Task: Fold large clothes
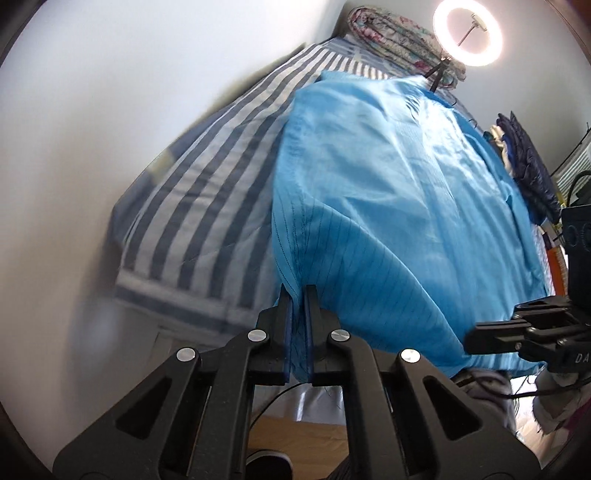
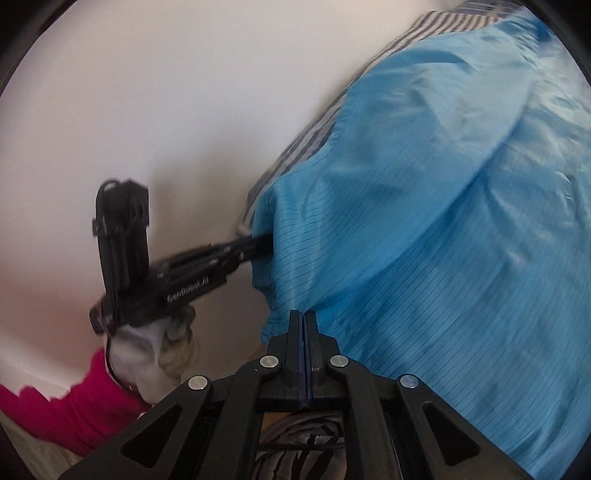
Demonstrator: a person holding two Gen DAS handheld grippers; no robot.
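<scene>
A bed (image 1: 192, 192) in blue-and-white stripes carries the large blue garment (image 1: 388, 192), which spreads from centre toward three o'clock and drapes over the near edge. A ring light (image 1: 467, 31) glows at one o'clock (on a small tripod). The left gripper (image 1: 298, 295) has its fingers pinching the garment's hem. The right gripper (image 2: 303, 321) shows fingers pressed together at the hem's edge; whether cloth sits between them, I cannot tell.

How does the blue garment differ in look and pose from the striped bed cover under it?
The blue garment is plain bright blue with thin dark lines; the striped bed cover has wide grey and white bands. The garment is wrinkled, with its near edge lifted, pinched in the left tongs; the cover lies flat. Both are cloth on the bed.
</scene>
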